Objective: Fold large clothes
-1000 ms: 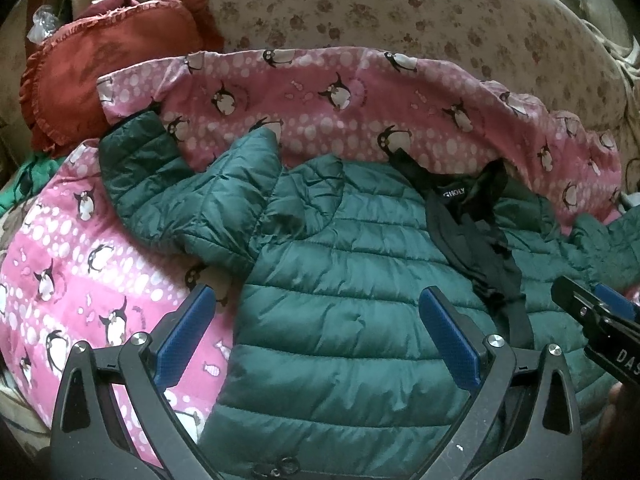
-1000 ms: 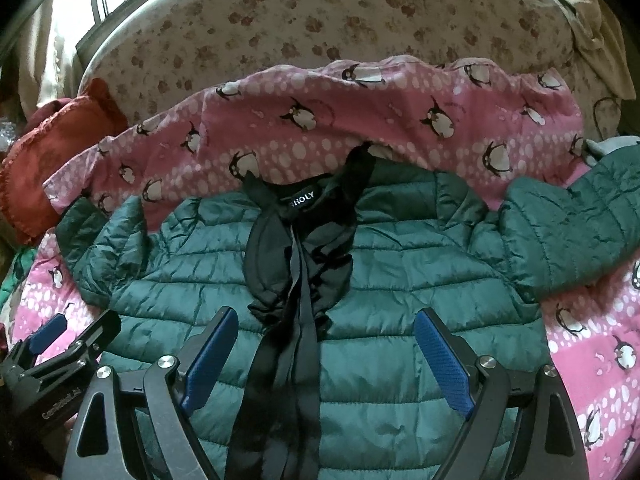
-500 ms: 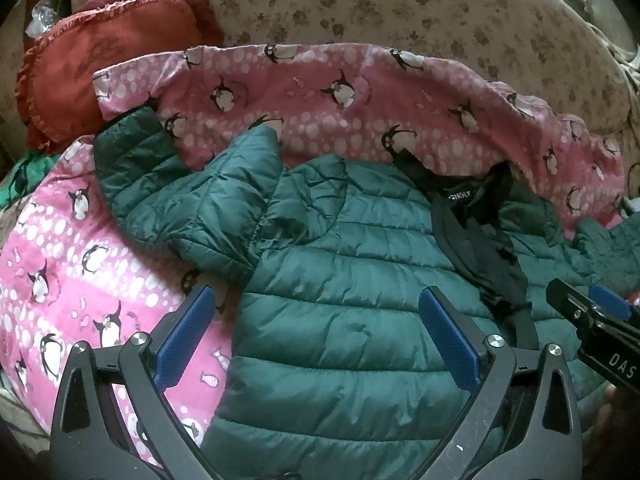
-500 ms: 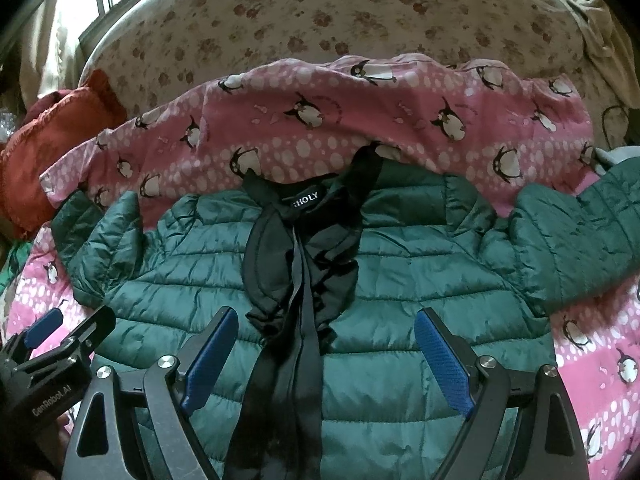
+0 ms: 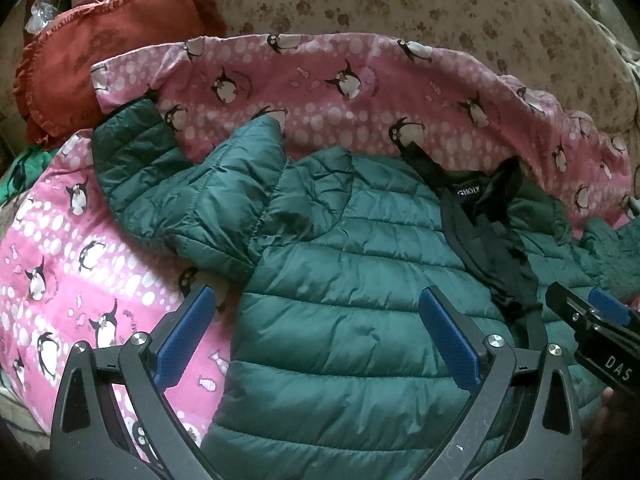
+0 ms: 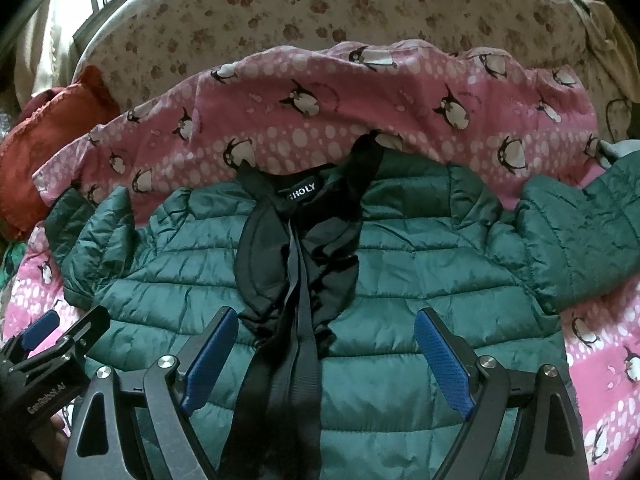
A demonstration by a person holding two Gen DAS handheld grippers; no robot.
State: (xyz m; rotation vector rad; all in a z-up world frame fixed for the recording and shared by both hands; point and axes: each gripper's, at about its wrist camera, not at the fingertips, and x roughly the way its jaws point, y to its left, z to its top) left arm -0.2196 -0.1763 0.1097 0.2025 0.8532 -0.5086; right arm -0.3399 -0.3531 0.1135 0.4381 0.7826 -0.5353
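A dark green quilted puffer jacket (image 5: 360, 280) lies spread front-up on a pink penguin-print sheet (image 5: 320, 80), also seen in the right wrist view (image 6: 420, 264). Its black lining and zipper placket (image 6: 300, 248) run down the middle. Its left sleeve (image 5: 160, 184) lies crumpled out to the side; its right sleeve (image 6: 580, 232) stretches to the right. My left gripper (image 5: 316, 336) is open and empty above the jacket's left side. My right gripper (image 6: 324, 356) is open and empty above the jacket's middle. Each gripper shows at the edge of the other's view.
A red ruffled cushion (image 5: 100, 60) lies at the back left. A beige flower-print sofa back (image 6: 320, 12) curves behind the sheet. Green cloth (image 5: 16, 168) peeks out at the far left edge.
Both grippers have drifted slightly towards the jacket, so the scene has shifted a little in both views. The jacket has not moved and both stay open.
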